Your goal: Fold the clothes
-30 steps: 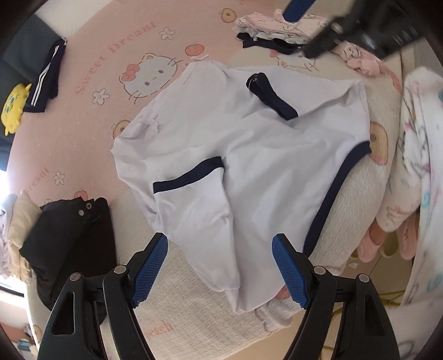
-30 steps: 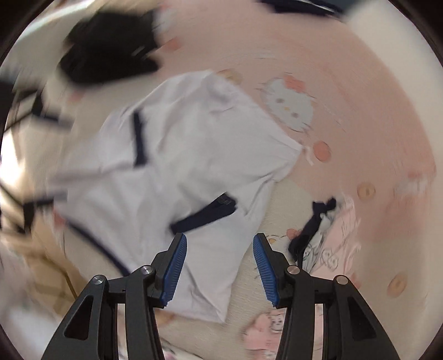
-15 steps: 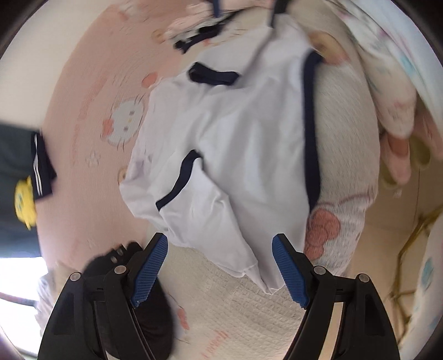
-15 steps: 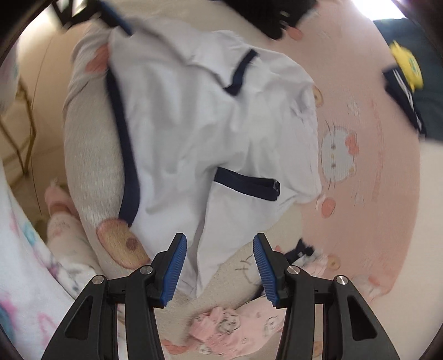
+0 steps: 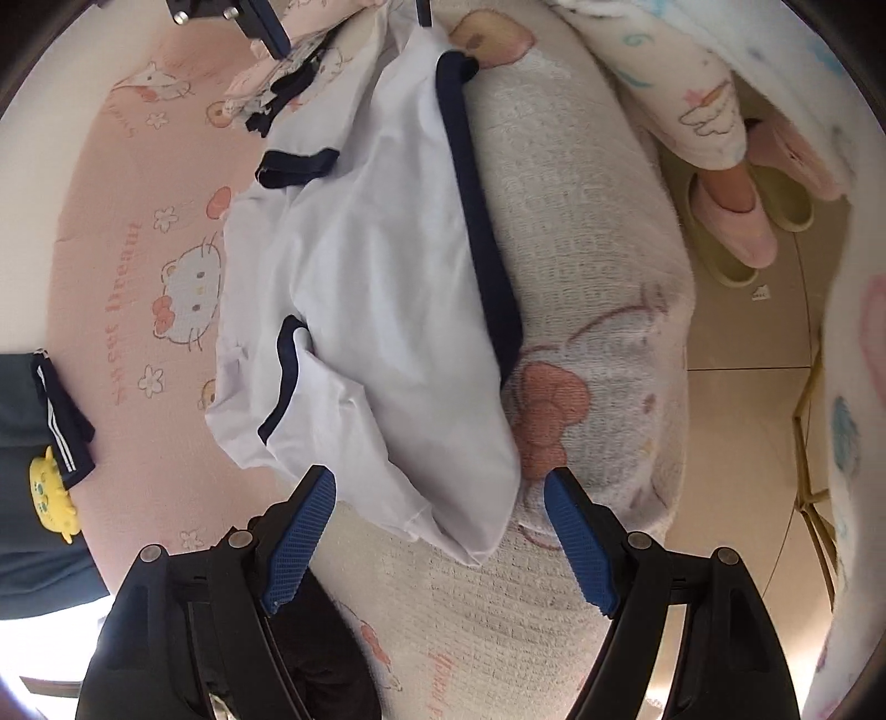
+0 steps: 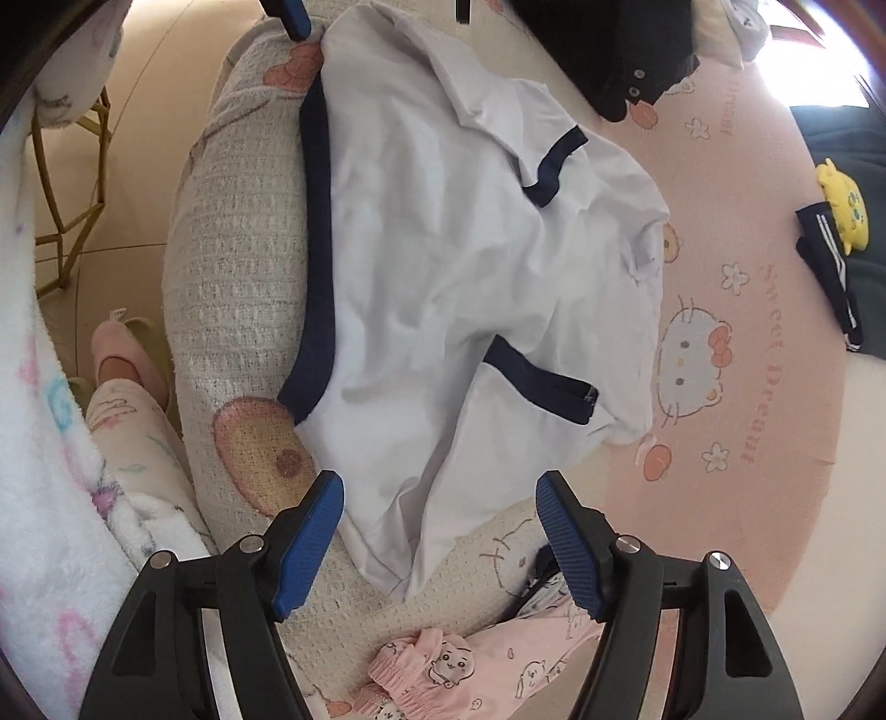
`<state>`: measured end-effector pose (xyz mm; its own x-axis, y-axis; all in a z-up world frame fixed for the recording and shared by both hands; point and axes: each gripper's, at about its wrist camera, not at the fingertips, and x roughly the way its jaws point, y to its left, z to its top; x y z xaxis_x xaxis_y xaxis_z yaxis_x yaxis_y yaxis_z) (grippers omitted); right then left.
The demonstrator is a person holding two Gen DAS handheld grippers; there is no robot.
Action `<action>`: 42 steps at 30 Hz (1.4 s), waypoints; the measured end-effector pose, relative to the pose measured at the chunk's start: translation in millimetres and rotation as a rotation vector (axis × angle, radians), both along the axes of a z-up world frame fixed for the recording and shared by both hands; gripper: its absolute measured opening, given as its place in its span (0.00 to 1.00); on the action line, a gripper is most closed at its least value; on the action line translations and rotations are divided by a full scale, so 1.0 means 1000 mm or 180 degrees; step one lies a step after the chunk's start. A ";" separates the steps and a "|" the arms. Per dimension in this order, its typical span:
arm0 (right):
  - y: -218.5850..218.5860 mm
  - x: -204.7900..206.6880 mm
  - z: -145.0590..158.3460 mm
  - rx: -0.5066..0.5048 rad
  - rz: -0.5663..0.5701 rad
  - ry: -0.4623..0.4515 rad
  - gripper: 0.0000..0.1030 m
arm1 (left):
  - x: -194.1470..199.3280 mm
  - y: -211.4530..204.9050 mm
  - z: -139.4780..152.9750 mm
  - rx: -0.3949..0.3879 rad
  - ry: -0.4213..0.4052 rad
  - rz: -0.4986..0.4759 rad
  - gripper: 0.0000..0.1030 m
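Note:
A white shirt with navy trim (image 5: 387, 310) (image 6: 443, 249) lies spread across a cream waffle blanket (image 5: 581, 221) and a pink cartoon sheet (image 5: 138, 249). My left gripper (image 5: 437, 482) hovers open over one white end of the shirt, and its blue pads stand wide apart and clear of the cloth. At the opposite end my right gripper (image 6: 438, 482) has its jaws opening. A white sleeve end lies between and below them, and the pads do not press on it. Each gripper shows at the top of the other's view (image 5: 260, 22) (image 6: 288, 14).
A black garment (image 6: 609, 55) lies by the left gripper and a pink patterned one (image 6: 487, 664) by the right. A navy striped garment (image 5: 61, 410) and a yellow plush (image 5: 50, 493) sit at the sheet's far side. A person's pyjama leg and pink slipper (image 5: 736, 221) stand beside the bed, near a gold wire stand (image 6: 66, 194).
Both views have rolled round and both grippers have sunk closer to the shirt's ends. The right jaws now stand wider apart. The shirt lies as it did.

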<state>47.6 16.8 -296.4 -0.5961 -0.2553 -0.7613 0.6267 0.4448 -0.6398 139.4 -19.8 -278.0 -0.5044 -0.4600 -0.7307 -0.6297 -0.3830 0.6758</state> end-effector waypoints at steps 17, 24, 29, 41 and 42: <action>0.002 -0.008 -0.015 0.0151 0.0141 -0.0144 0.69 | -0.004 0.014 -0.030 -0.0694 0.0507 -0.0411 0.77; 0.004 -0.010 -0.028 0.0351 0.0089 -0.0345 0.69 | -0.019 0.018 -0.026 -0.0625 0.0704 -0.0167 0.96; 0.014 0.011 -0.038 0.0030 0.0512 0.0160 0.75 | -0.008 0.025 -0.035 -0.0779 0.0817 -0.0249 0.96; 0.014 0.018 -0.054 -0.0592 0.0578 0.1009 0.86 | -0.007 0.033 -0.041 -0.0983 0.1087 -0.0084 0.99; 0.010 0.016 -0.053 -0.0620 0.0557 0.1101 0.86 | -0.007 0.032 -0.041 -0.0998 0.1135 -0.0074 1.00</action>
<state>63.4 26.8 -349.6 -0.7426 -0.4943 -0.4520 0.2865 0.3755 -0.8814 132.1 12.7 -318.7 -0.7115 -0.6162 -0.3379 -0.3434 -0.1146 0.9322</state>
